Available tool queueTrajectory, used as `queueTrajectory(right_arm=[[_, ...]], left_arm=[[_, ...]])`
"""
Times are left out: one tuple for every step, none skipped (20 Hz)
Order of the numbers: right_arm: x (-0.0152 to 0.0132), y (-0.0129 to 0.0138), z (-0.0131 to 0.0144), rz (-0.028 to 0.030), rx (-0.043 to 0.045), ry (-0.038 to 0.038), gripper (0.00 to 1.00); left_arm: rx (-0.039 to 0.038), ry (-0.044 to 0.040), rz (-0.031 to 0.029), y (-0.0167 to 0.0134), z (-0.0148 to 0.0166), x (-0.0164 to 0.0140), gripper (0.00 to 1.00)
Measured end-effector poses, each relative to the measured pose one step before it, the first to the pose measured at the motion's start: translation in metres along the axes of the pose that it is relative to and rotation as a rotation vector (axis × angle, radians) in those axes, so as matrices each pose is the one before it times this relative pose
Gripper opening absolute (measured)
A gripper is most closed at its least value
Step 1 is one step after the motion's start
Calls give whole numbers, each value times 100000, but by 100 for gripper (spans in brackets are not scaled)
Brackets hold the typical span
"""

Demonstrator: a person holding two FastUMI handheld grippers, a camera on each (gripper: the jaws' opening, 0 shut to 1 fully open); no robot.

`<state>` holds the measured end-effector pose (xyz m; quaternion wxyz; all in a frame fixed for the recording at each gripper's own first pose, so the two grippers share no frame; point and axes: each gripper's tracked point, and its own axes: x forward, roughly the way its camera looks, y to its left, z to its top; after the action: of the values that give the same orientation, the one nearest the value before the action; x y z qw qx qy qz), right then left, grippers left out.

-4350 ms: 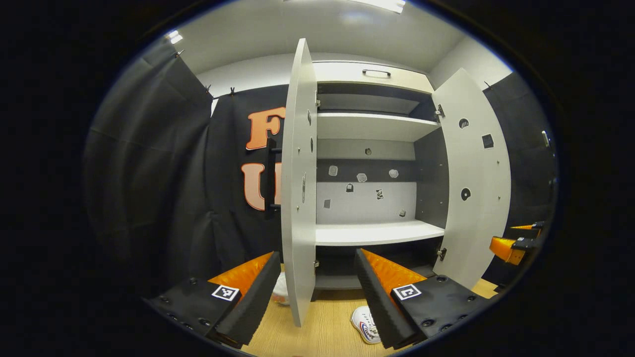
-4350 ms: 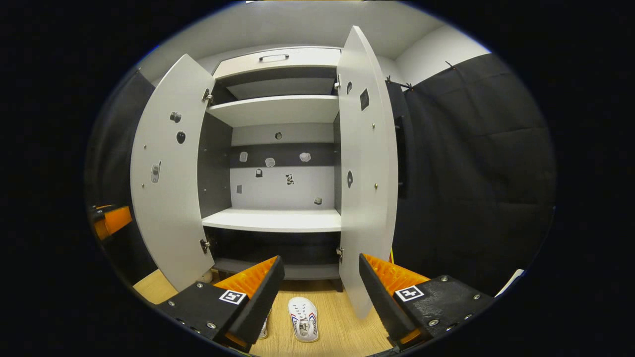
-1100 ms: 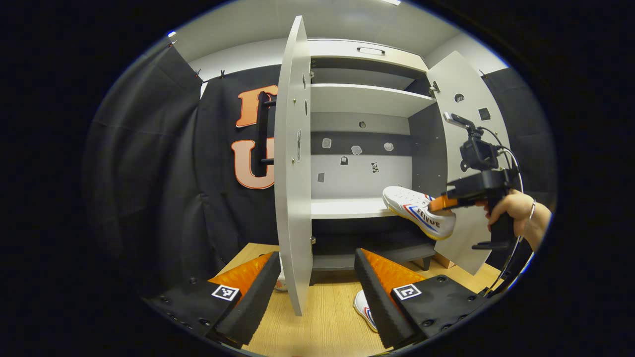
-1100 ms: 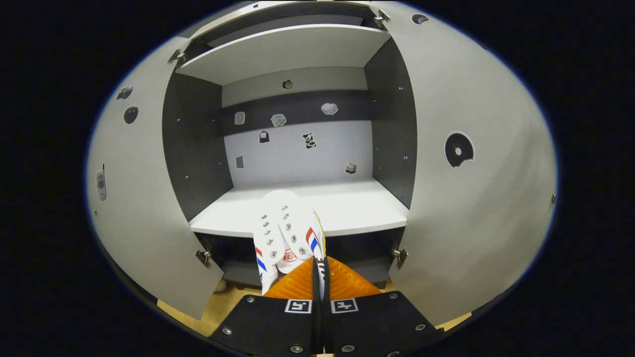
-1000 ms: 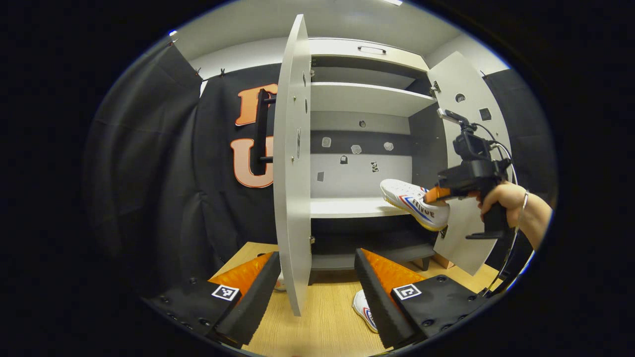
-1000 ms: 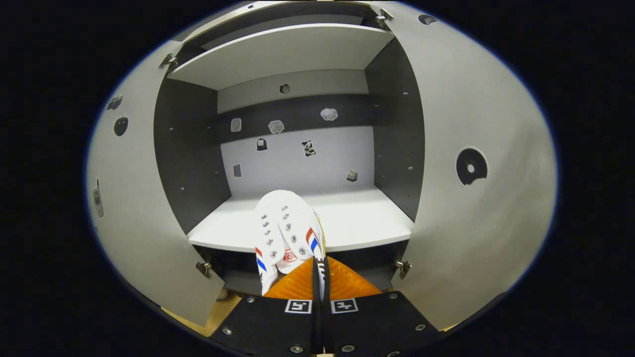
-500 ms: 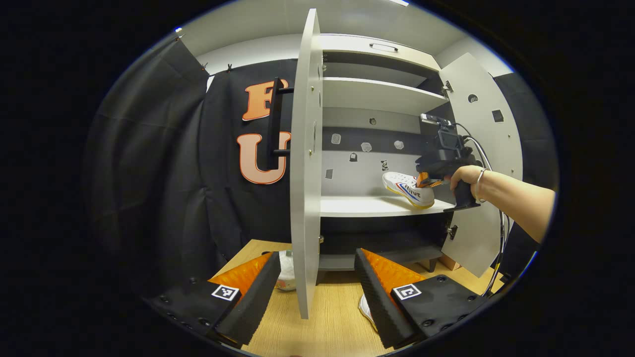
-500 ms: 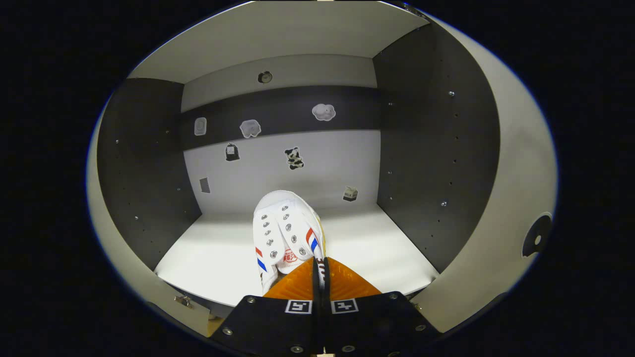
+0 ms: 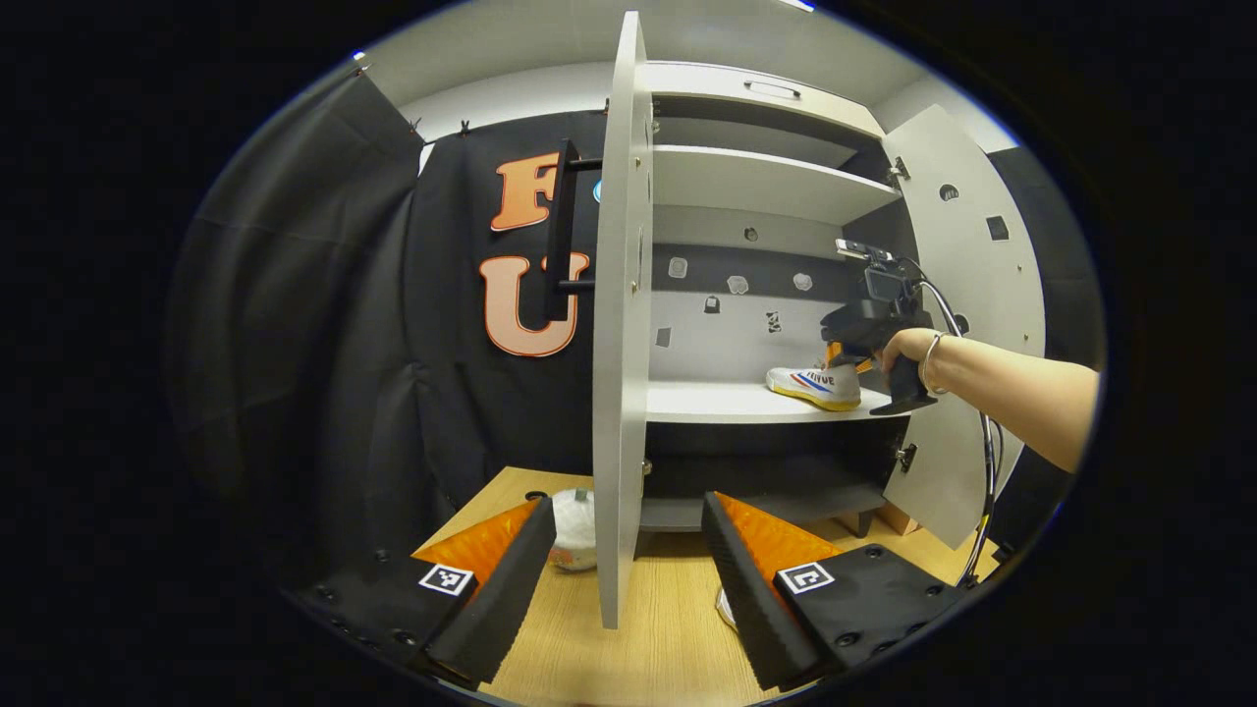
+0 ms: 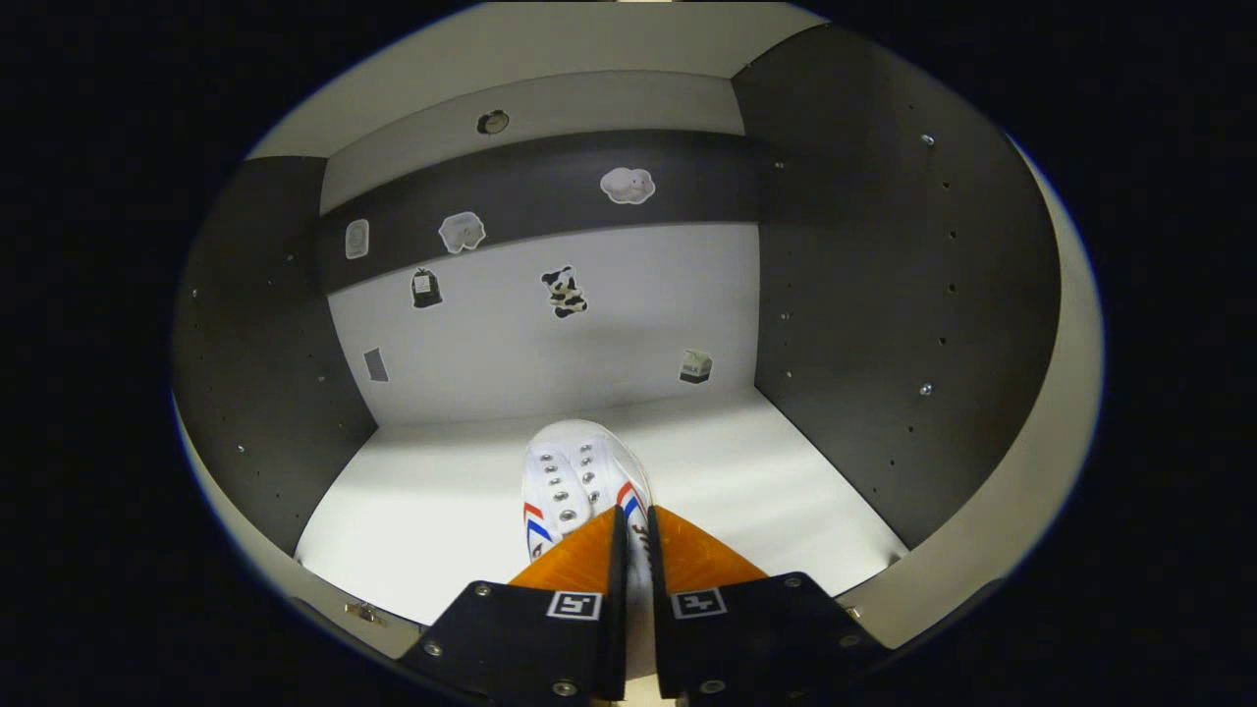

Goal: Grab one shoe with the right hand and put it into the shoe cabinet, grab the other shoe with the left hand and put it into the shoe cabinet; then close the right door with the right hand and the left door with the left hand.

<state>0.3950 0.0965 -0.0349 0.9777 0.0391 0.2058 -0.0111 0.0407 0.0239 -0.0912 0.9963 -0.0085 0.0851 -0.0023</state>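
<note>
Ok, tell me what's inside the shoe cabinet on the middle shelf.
One white shoe sits on the middle shelf, its heel clamped by the right gripper. Stickers dot the back wall. The heel is covered by the gripper.

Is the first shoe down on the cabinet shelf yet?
Yes. The shoe sits sole-flat on the shelf, with the right gripper gripping its heel.

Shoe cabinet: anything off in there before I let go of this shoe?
Nothing stands out. The shoe sits flat on the middle shelf toward its right side, toe pointing inward, with the right gripper closed on its heel. Both doors, left and right, hang wide open. The other shoe waits on the floor.
</note>
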Motion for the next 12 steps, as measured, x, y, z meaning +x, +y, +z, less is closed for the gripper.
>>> queueTrajectory(right_arm=[[-293,-24,515,14,-250,-1973,13],[-636,-205,299,-141,-627,-1434,14],[-1015,19,349,410,-1196,-1401,16],[-783,-213,239,159,-1558,-1976,27],[-985,-38,203,480,-1334,-2209,33],[-995,35,-65,733,-1046,-1803,43],[-1100,38,-125,769,-774,-1440,49],[-1083,-135,-142,526,-312,-1690,57],[-1101,-25,-125,655,-181,-1942,60],[-1225,-177,-216,360,-510,-1421,70],[-1046,-251,-336,248,-631,-984,74],[-1127,-285,-194,292,-660,-1043,79]], left_arm=[[175,113,-264,-121,-79,8,96],[220,53,-71,-56,-19,-71,96],[169,33,-276,-150,-19,-71,96],[123,227,-294,-243,-101,-26,96],[93,451,-363,-295,-197,-34,96],[-117,474,-441,-341,-200,-15,96],[-303,405,-586,-377,-216,22,96],[-475,491,-647,-368,-175,11,96],[-664,264,-667,-458,-218,41,97],[-524,573,-725,-372,-311,38,96],[79,369,-428,-467,-226,306,96],[617,479,-61,-254,-331,135,96]])
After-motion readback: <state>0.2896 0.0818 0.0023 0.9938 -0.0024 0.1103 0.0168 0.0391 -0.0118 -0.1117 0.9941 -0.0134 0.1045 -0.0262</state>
